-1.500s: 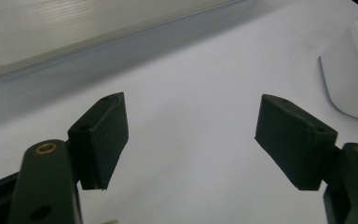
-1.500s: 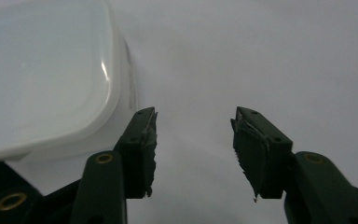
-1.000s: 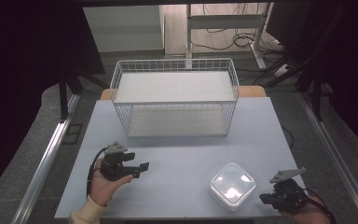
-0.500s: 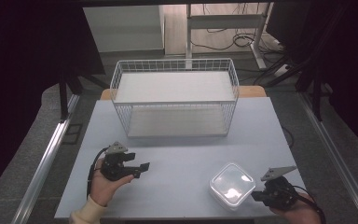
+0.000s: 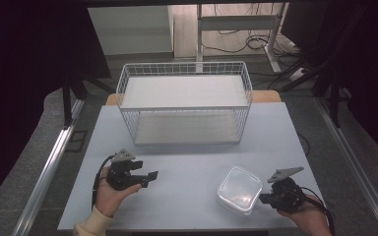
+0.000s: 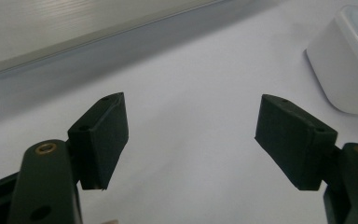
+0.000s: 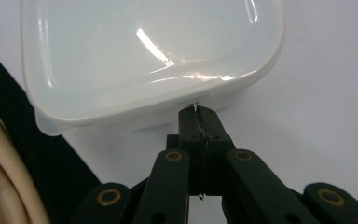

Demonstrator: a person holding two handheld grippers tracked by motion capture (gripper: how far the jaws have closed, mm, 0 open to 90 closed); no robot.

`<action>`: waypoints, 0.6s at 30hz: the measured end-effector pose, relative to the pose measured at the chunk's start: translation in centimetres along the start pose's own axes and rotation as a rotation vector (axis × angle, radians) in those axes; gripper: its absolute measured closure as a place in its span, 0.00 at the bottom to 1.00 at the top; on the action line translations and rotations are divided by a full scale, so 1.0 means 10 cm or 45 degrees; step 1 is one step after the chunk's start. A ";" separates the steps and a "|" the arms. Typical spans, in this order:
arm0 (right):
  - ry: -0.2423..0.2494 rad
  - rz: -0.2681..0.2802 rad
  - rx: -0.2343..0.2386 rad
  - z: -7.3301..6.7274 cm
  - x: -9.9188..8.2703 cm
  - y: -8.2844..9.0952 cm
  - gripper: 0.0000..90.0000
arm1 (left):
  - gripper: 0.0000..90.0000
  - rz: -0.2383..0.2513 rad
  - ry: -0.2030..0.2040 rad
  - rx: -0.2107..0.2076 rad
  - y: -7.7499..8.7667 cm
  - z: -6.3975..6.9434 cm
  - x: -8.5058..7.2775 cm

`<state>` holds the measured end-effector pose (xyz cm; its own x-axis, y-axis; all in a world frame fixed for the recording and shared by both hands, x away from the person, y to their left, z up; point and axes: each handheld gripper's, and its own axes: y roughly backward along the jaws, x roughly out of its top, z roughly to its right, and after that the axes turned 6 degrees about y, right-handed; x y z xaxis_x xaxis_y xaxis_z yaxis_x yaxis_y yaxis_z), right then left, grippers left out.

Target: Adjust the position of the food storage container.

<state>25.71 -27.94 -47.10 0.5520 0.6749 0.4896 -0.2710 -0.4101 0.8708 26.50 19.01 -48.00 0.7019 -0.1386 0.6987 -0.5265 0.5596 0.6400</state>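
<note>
- The bench (image 5: 187, 172) is carrying a wire basket (image 5: 184, 105) at the back — nothing is standing between it and the container.
- The lidded plastic container (image 5: 239, 189) is sitting near the front right edge.
- The right gripper (image 5: 267, 198) has been moving in from the right; its jaws are closed together at the container's rim, probably pinching the lid's lip.
- The left gripper (image 5: 150, 176) is staying put at front left — jaws wide open, empty.

Table (image 5: 192, 162) bearing basket (image 5: 185, 105), container (image 5: 239, 189)
</note>
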 end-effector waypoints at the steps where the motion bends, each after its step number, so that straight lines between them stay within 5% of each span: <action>1: -0.001 -0.001 -0.001 0.01 0.02 -0.01 1.00 | 0.28 -0.001 0.000 0.000 0.00 0.00 0.00; 18: 0.061 -0.001 -0.013 0.05 0.40 -0.22 1.00 | 0.28 0.000 0.001 0.003 0.00 -0.01 0.00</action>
<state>28.91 -24.58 -47.11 0.5140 0.7038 0.4903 -0.2790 -0.4034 0.8715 26.55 19.10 -48.04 0.7025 -0.1381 0.6982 -0.5274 0.5576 0.6410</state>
